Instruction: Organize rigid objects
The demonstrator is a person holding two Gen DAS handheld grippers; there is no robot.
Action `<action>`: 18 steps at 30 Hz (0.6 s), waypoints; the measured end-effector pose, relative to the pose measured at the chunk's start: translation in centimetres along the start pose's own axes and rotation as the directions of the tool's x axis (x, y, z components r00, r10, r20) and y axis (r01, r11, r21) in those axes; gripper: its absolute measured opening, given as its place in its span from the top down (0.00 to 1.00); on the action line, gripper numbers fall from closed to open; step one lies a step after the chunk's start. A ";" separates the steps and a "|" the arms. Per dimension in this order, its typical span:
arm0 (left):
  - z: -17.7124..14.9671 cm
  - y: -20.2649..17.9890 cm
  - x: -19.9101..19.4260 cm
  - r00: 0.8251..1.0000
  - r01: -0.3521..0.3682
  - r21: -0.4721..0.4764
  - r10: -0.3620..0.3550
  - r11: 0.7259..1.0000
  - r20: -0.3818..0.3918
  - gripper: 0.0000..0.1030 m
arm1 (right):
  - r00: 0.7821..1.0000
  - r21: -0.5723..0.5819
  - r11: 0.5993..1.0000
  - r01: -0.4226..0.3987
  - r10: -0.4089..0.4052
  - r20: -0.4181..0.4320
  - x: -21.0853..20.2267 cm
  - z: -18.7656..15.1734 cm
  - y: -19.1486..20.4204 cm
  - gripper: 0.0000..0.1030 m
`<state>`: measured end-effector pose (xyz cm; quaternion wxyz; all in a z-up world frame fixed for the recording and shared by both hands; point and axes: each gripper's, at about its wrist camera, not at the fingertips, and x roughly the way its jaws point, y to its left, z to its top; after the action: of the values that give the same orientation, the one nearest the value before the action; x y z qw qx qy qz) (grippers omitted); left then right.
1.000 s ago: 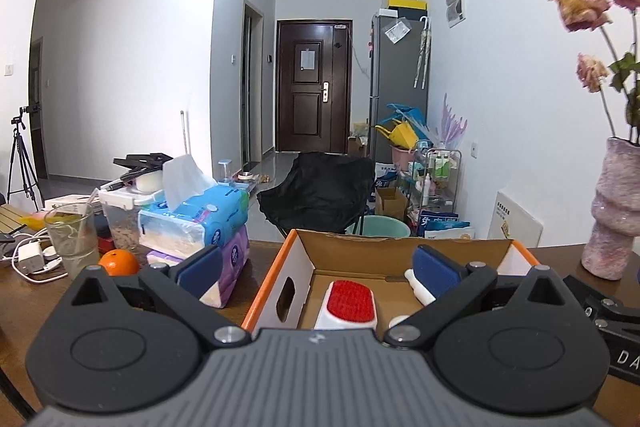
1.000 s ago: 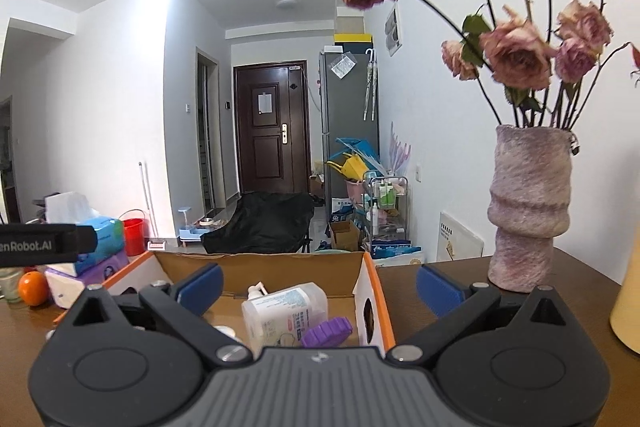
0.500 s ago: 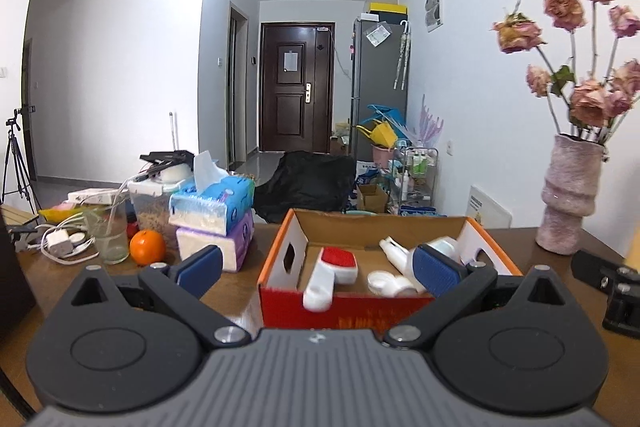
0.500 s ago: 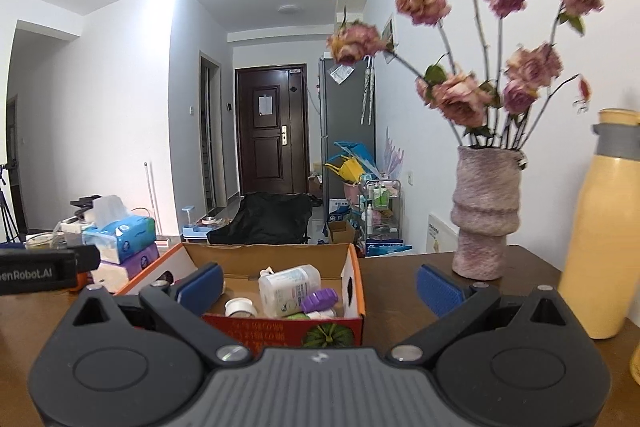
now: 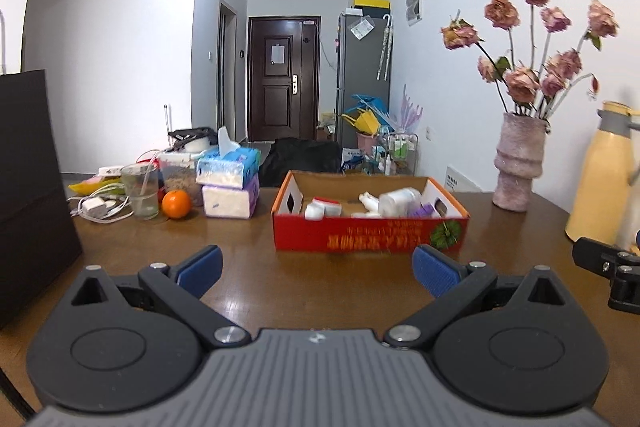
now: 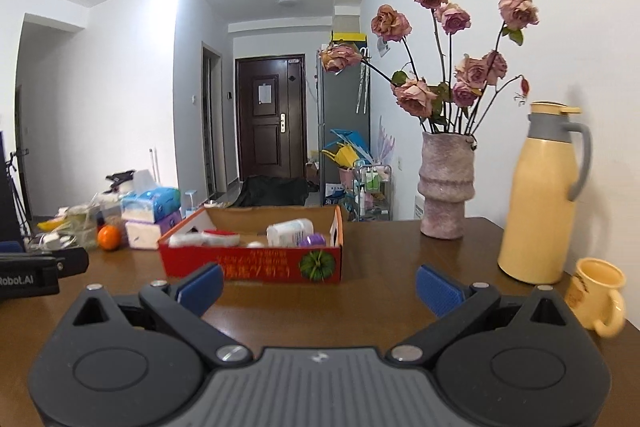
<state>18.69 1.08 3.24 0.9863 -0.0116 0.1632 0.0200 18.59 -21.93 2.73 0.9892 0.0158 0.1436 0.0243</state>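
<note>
in the left wrist view the left claw hangs wide open and empty above the brown wooden surface, its blue pads well apart. ahead of it, apart from the fingers, sits a red cardboard box with an open top; inside lie a white bottle on its side, a white item with a red top toward the box's left end, and a purple cap toward its right end. to the left of the box stand two stacked tissue packs, then an orange, a glass cup and a white charger with cable. to the right are a pink vase of dried roses and a yellow thermos jug. a black part of the right claw's body shows at the far right edge. in the right wrist view the right claw is likewise spread open, holding nothing, over the bare surface. the red cardboard box lies ahead and a little left, with the white bottle and purple cap inside. the vase, thermos jug and a yellow mug stand to the right; the orange and tissue packs sit left of the box.
</note>
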 end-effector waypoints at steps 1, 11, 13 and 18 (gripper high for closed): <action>-0.4 0.0 -0.8 1.000 0.003 0.002 -0.003 1.000 -0.005 0.00 | 1.000 -0.004 1.000 0.000 0.000 -0.002 -1.0 -0.3 0.1 0.00; -4.0 0.5 -6.5 0.999 0.015 0.010 -0.015 1.000 -0.031 0.00 | 1.000 -0.027 1.000 -0.011 0.011 0.001 -7.7 -2.6 0.4 0.00; -4.1 0.5 -7.1 0.999 0.015 0.007 -0.015 1.000 -0.029 0.00 | 1.000 -0.026 1.000 -0.011 0.011 0.003 -8.4 -2.8 0.3 0.00; -4.2 0.5 -8.2 1.000 0.017 0.008 -0.017 1.000 -0.018 0.00 | 1.000 -0.026 1.000 -0.012 0.012 0.012 -9.4 -2.9 0.4 0.00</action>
<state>9.56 1.16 1.92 0.9850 -0.0092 0.1719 0.0110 8.73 -21.99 2.58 0.9900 0.0038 0.1372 0.0319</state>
